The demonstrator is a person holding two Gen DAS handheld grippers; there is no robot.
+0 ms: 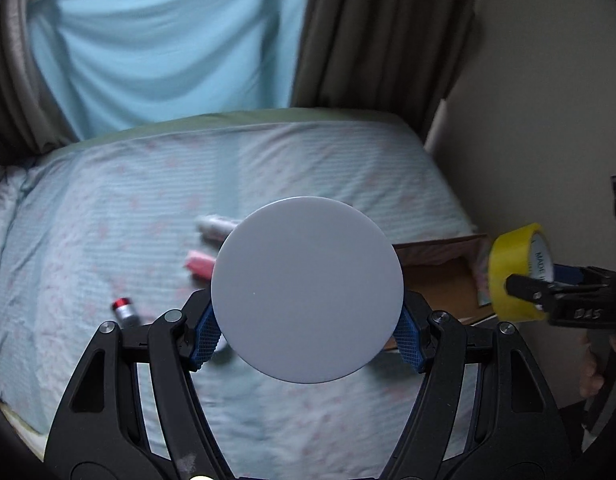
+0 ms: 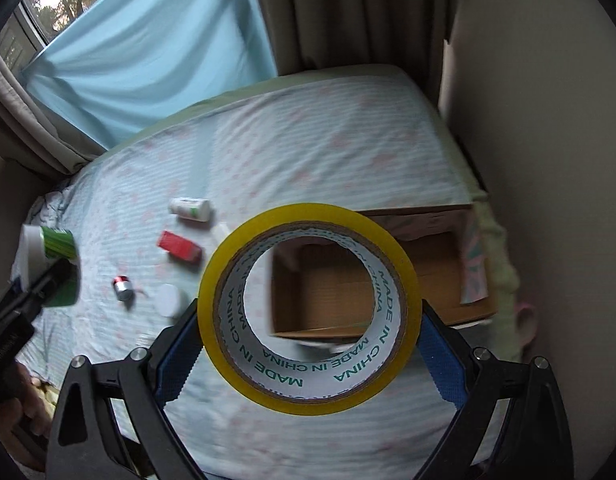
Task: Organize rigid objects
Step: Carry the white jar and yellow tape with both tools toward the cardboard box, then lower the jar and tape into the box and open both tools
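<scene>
My left gripper [image 1: 307, 330] is shut on a round container with a white lid [image 1: 307, 290], held above the bed; in the right wrist view it shows as a green tub with a white lid [image 2: 48, 254] at the far left. My right gripper [image 2: 309, 346] is shut on a yellow tape roll [image 2: 309, 308], held above the open cardboard box [image 2: 427, 280]; the roll also shows in the left wrist view [image 1: 515, 272]. On the bed lie a white bottle [image 2: 190, 208], a red box [image 2: 179, 246], a silver and red battery [image 2: 122, 287] and a white jar [image 2: 170, 300].
The bed has a pale blue patterned sheet [image 2: 308, 148]. The cardboard box [image 1: 439, 276] sits at the bed's right edge next to a beige wall [image 2: 547, 160]. A blue cloth [image 1: 168, 40] and brown curtains [image 1: 379, 32] hang behind the bed.
</scene>
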